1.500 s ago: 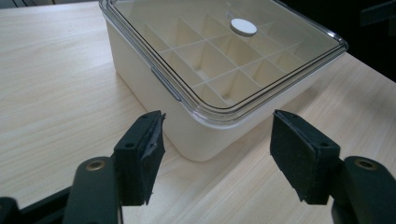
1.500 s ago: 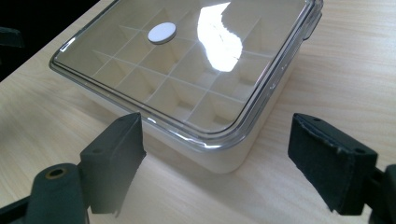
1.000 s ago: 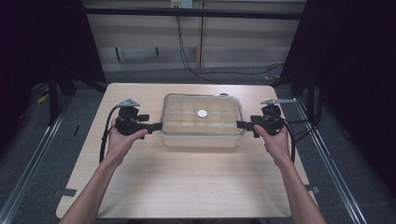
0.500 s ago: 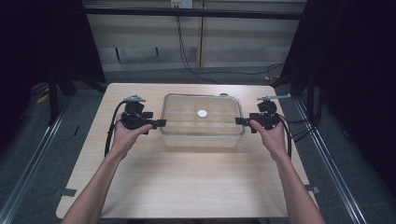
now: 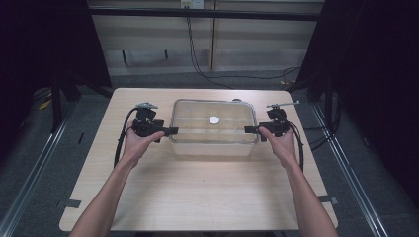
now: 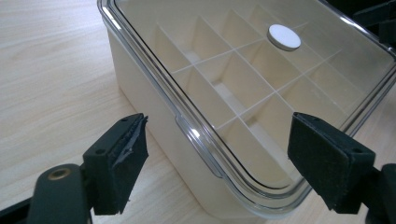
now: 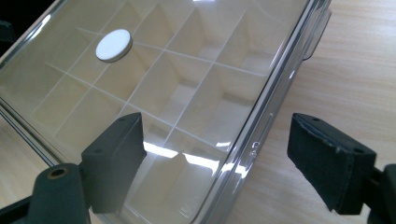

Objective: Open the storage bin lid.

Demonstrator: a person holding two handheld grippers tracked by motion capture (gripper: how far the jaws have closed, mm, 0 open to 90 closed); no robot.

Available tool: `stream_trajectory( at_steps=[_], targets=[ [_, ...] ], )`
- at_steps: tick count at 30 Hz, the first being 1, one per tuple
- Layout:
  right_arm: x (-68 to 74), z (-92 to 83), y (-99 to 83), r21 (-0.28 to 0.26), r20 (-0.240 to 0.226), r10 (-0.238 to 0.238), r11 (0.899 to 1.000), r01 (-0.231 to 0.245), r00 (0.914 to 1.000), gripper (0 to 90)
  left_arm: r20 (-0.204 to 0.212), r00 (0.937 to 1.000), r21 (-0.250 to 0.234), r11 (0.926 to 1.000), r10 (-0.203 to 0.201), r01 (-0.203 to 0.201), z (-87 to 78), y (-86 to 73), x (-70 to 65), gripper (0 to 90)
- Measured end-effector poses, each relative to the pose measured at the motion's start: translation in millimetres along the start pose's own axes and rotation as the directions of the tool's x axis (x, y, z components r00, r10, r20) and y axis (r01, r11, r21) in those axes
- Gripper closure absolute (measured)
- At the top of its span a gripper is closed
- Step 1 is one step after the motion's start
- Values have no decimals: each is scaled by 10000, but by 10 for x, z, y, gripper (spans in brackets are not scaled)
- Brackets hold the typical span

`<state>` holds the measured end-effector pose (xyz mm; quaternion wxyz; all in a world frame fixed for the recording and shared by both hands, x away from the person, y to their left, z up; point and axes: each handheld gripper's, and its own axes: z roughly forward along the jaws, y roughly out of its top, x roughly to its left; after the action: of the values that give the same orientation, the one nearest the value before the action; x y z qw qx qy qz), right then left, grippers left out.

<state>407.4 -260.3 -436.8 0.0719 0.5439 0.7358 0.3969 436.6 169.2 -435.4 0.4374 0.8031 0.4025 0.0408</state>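
The clear compartment box [image 5: 213, 127] sits at the middle of the wooden bench [image 5: 197, 192], lid on, a white round disc [image 5: 214, 120] at the lid's centre. The high view shows the left gripper [image 5: 168, 131] and right gripper [image 5: 249, 130] at opposite short ends of the box. The gripper views add the inner dividers and the lid's edge tabs. No legible writing is seen. Both pairs of jaws stand wide apart, straddling the lid's rim and holding nothing.
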Motion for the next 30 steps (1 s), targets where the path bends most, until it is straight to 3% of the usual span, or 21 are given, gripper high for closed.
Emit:
stream_trajectory(
  at_steps=[5, 12, 24, 30],
  targets=[
    [-2, 67, 3, 201, -80, 22, 9998, -20, 10000, 188, 101, 9997, 125, 9997, -202, 201, 81, -10, 23, 197],
    [24, 137, 0, 265, -172, -141, 9995, 145, 9998, 178, 234, 9996, 322, 9994, -126, 119, 153, -23, 1, 189],
    [37, 223, -2, 297, -430, 108, 9995, -96, 9990, 123, 478, 9989, 644, 9979, 12, -43, 265, 28, -28, 163],
    [59, 226, -18, 216, -370, 184, 9996, -176, 9991, 130, 250, 9996, 496, 9987, -90, 77, 294, 24, -63, 129]
  ],
)
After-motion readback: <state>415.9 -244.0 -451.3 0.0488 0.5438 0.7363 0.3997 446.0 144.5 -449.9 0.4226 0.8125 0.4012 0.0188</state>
